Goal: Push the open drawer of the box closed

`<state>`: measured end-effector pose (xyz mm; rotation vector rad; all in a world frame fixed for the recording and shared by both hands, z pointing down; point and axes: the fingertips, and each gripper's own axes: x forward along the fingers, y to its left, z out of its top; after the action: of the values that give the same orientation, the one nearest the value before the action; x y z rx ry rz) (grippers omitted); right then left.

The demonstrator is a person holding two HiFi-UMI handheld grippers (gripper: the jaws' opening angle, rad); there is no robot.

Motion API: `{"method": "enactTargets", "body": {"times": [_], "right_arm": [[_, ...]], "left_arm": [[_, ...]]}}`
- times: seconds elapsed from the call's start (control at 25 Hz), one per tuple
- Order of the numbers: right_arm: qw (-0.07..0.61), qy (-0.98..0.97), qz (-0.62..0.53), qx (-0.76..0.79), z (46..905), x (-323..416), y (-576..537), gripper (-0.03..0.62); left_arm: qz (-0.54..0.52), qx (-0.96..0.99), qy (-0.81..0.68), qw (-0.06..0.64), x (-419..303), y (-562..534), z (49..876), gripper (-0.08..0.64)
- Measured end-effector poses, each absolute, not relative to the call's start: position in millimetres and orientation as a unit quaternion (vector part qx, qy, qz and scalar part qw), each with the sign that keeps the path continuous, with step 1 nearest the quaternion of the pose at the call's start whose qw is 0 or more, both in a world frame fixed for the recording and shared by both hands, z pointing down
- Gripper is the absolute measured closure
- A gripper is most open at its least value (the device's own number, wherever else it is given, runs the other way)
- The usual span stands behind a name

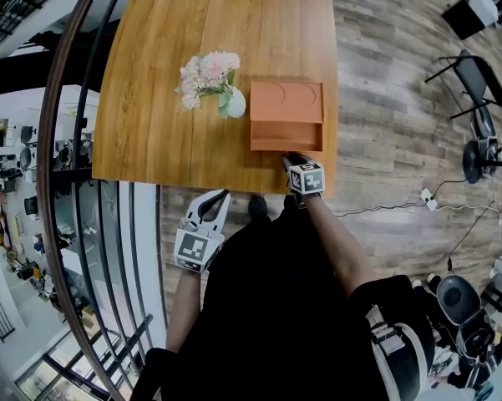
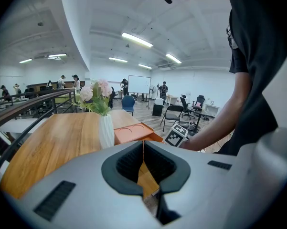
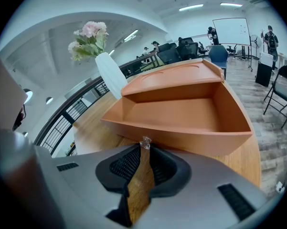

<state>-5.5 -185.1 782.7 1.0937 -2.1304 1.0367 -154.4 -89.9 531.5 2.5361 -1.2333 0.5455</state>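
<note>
Right gripper (image 3: 143, 150) jaws seemingly touch the drawer (image 3: 186, 136) knob (image 3: 144, 143).

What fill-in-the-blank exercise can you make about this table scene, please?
1. The drawer of the orange box is ____.
2. In the head view, the white vase of flowers stands on the wooden table to the ____ of the box.
3. The gripper at the drawer's front is the person's ____ one.
4. The left gripper holds ____ between its jaws.

Missing words: open; left; right; nothing
</note>
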Motion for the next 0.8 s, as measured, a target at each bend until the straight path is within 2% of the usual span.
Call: {"method": "enactTargets", "body": {"times": [0.8], "right_arm": [[0.27,-0.795,0.375,0.392,784.8,-7.3,-211.6,0.517]], "left_arm": [[0.22,0.863,-0.428,0.154,-151.2,-96.9,534.0,0.535]]}}
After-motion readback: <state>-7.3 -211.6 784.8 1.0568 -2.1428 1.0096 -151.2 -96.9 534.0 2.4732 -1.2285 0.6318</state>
